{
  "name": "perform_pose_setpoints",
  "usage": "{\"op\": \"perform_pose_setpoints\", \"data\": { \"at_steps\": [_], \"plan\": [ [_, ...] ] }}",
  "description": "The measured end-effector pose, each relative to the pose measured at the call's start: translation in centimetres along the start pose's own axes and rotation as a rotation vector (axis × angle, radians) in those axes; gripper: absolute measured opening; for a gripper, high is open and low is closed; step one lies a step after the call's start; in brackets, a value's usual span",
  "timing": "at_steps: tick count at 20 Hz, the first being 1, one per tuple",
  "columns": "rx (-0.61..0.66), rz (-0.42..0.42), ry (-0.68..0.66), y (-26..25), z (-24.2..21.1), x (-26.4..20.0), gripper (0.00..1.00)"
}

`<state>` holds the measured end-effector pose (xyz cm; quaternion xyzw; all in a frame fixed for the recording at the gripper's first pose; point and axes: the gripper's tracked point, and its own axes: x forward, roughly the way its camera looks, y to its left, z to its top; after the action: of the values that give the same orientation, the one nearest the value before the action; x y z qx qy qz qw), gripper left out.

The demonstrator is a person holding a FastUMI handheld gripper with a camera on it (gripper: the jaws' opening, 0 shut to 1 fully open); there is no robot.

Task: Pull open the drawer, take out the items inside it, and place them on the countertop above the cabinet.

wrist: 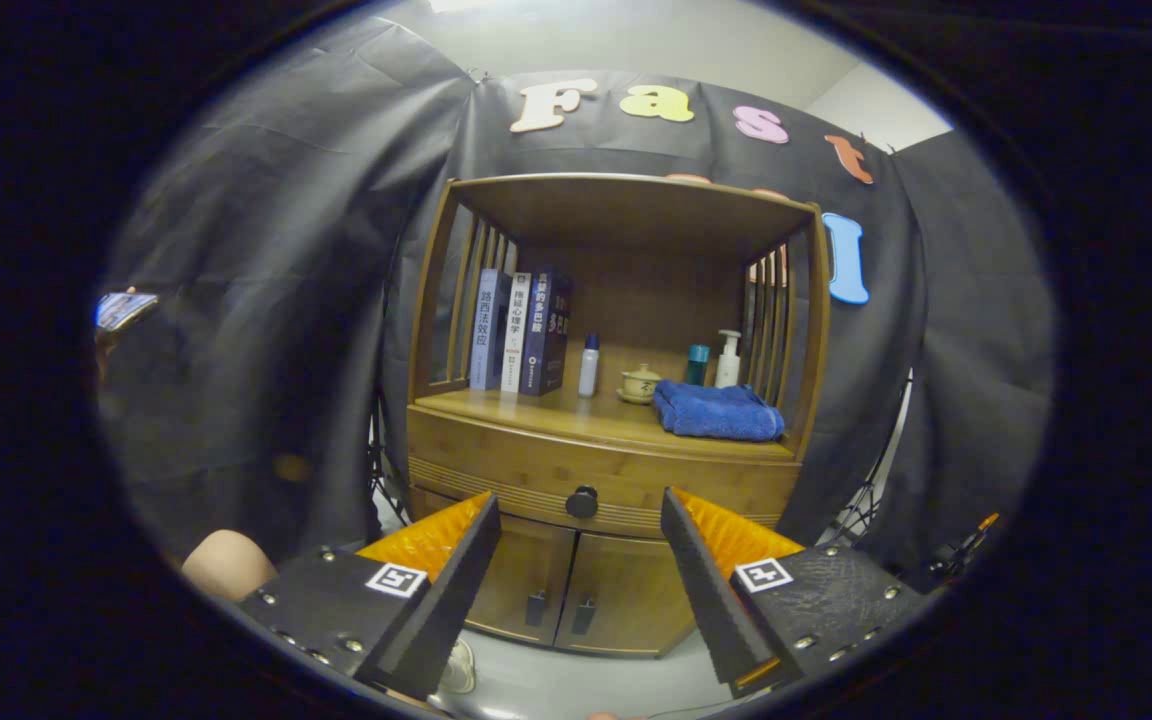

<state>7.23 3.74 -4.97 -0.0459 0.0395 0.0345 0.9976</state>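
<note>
- My gripper has its fingers spread wide, holding nothing, well short of the cabinet.
- I see the drawer closed; its dark knob sits between my fingertips, beyond them.
- On the bench above the drawer: three books upright at the left, a small bottle, a lidded cup, a teal bottle, a pump bottle, a folded blue towel.
- Two doors below the drawer are closed.
- A knee shows beside my left finger.
</note>
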Motion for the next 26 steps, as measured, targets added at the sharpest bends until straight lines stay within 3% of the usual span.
{"op": "perform_pose_setpoints", "data": {
  "at_steps": [10,16,25,26],
  "plan": [
    [0.028,-0.054,0.021,-0.2,-2.4,8.7,0.96],
    [0.031,-0.058,0.094,0.1,-7.2,14.7,0.96],
    [0.159,-0.063,0.175,-0.1,-11.1,20.2,0.61],
    [0.152,-0.062,0.178,-0.1,-11.2,20.7,0.54]
  ]
}}
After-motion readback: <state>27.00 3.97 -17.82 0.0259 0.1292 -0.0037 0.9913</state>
